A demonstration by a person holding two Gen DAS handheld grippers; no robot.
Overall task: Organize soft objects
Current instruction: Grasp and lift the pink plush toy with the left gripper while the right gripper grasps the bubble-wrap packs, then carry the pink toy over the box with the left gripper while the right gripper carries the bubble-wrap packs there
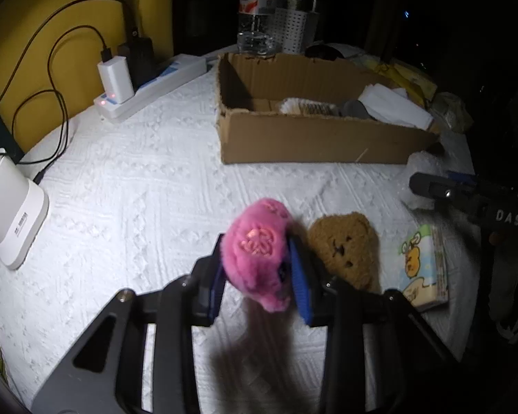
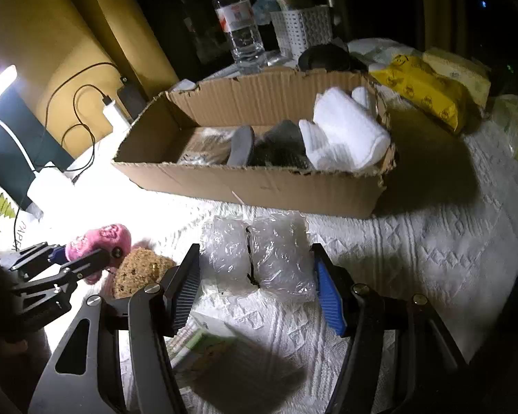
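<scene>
The left hand-held gripper (image 1: 259, 269) is clamped on the pink plush toy (image 1: 255, 248), squeezing it between the blue pads just beside the brown teddy bear (image 1: 345, 248) lying on the white bench (image 1: 138, 189). The right hand-held gripper (image 2: 255, 289) sits apart, jaws wide on either side of a bubble wrap bundle (image 2: 259, 252), not pressing it. The cardboard box (image 2: 259, 179) behind holds white socks (image 2: 342, 134).
</scene>
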